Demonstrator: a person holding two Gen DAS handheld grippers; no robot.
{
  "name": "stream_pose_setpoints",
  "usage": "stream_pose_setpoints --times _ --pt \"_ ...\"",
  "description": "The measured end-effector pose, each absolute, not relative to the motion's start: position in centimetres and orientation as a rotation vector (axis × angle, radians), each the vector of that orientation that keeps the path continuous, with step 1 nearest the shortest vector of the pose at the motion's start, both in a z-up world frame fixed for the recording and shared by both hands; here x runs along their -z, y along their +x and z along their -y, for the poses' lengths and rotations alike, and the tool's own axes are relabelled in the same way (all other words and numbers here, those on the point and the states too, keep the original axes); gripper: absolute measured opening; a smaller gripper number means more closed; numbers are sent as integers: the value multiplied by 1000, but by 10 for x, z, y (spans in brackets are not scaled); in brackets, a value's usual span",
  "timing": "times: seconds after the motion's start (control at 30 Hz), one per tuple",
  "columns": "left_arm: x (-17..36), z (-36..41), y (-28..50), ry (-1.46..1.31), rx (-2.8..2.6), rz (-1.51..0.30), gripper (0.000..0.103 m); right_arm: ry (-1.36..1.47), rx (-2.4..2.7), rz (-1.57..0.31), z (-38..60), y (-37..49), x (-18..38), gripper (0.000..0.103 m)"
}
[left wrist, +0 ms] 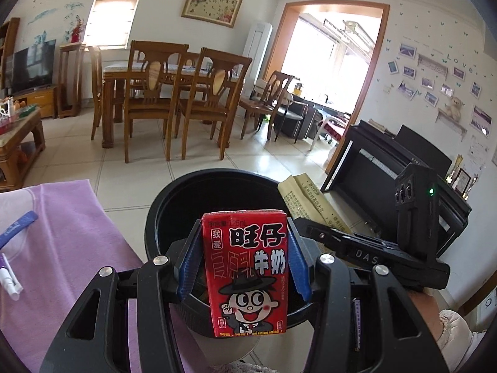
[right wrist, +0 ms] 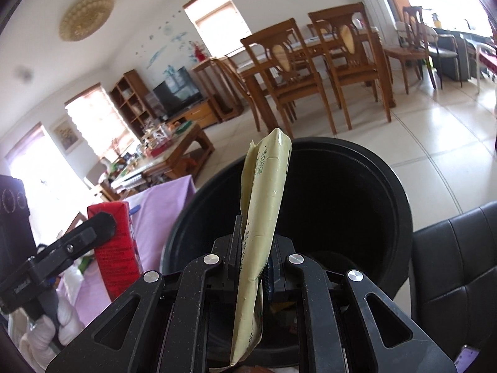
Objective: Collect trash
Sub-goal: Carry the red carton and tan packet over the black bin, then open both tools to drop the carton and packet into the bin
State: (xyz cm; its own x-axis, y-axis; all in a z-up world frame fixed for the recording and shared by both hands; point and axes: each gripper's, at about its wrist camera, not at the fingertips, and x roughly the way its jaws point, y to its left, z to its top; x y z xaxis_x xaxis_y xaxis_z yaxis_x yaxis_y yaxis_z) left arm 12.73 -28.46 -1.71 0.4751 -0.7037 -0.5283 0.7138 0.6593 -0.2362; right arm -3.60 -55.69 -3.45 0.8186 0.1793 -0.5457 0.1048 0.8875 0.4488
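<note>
Left tongs (left wrist: 245,264) gripping boxy red carton (left wrist: 247,272)

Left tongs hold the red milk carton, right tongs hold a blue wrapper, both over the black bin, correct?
Not quite: the wrapper in the right tongs is pale yellow, per the right wrist view. Left tongs do hold the red milk carton, both over the black bin.

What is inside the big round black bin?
The round black plastic bin looks dark and mostly bare inside. The red milk carton and yellow paper packet held in front cover part of its bottom.
</note>
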Motion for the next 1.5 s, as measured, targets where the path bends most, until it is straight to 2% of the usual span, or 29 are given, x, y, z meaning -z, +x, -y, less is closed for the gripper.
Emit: stream_pose_setpoints --times 0.47,0.87,0.97,1.0,1.03,1.1,1.17,1.27,1.5 --pt "38 306 134 63 851 -687 50 521 -35 -632 567 -17 60 12" --pt "38 320 128 98 841 -698 52 501 -37 -655 555 -5 52 13" --pt "35 316 124 103 826 -694 70 495 -50 -646 552 -6 48 30" --pt "33 314 121 106 819 -681 73 489 -51 -640 551 -7 47 40" --pt "31 312 120 110 815 -671 74 477 -47 -635 548 -7 44 49" --pt "24 307 112 124 808 -647 78 470 -47 -629 547 -8 42 56" --pt "17 299 105 130 800 -621 82 465 -48 -630 544 -10 40 56" --pt "8 286 92 144 784 -577 85 454 -48 -628 538 -10 37 63" --pt "-7 240 72 145 732 -522 91 397 -91 -631 498 -4 26 64"
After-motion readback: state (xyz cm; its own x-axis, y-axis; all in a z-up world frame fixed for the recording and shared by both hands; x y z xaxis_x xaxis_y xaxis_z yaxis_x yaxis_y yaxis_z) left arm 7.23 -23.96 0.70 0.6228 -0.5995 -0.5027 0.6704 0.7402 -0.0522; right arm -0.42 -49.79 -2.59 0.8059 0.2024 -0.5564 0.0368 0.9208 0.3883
